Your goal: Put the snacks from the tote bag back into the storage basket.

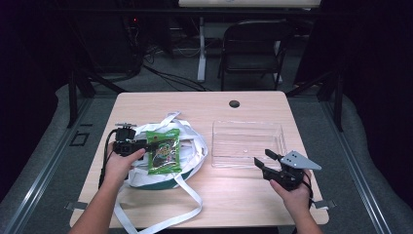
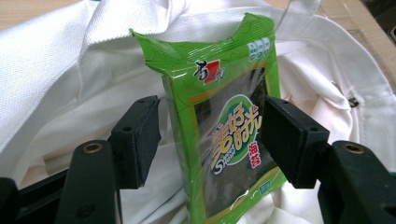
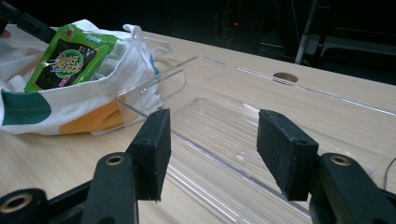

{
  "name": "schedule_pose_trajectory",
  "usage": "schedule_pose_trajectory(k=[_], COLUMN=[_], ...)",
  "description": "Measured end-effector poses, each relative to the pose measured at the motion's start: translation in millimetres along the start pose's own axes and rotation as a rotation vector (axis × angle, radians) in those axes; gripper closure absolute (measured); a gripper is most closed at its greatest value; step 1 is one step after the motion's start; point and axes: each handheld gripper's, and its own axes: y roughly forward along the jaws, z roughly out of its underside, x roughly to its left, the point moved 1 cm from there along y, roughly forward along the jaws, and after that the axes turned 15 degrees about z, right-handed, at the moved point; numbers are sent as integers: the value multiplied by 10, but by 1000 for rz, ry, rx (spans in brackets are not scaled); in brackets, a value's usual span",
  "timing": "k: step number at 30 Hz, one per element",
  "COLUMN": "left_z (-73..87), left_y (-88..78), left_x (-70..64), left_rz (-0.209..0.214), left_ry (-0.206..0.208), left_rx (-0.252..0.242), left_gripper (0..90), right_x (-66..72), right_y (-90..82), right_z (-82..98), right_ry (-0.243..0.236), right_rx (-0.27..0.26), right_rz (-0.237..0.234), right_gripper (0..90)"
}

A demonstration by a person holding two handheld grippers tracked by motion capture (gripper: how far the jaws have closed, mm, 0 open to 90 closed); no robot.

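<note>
Careful: your left gripper (image 2: 212,140) only straddles the glossy green seaweed snack packet (image 2: 219,126) above the white cloth tote bag (image 2: 60,79), jaws spread, so it may slip; your right gripper (image 3: 212,154) gapes empty over the clear plastic tray (image 3: 289,112).

Bag left, tray right, a gripper at each

The tote bag (image 1: 165,161) lies on the table's (image 1: 243,200) left half, the snack packet (image 1: 164,151) on or perhaps partly inside it, between the left gripper's (image 1: 146,144) jaws. The tray (image 1: 247,144) sits right of the bag; the right gripper (image 1: 266,161) hovers at its near edge.
</note>
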Motion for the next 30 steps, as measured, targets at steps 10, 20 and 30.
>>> schedule_pose_trajectory(k=[10,20,30], left_z=[-22,-29,-41], left_y=[73,151,248], left_x=[51,80,97], left_rz=[3,18,51], left_ry=[-22,-31,-55], left_rx=[21,40,46], left_gripper=[381,384,384], right_x=[0,10,11], right_y=[1,13,13], right_z=[0,1,1], right_ry=[-2,-5,-1], right_rx=[2,4,2], right_rz=[-2,-4,-6], right_gripper=[449,449,450])
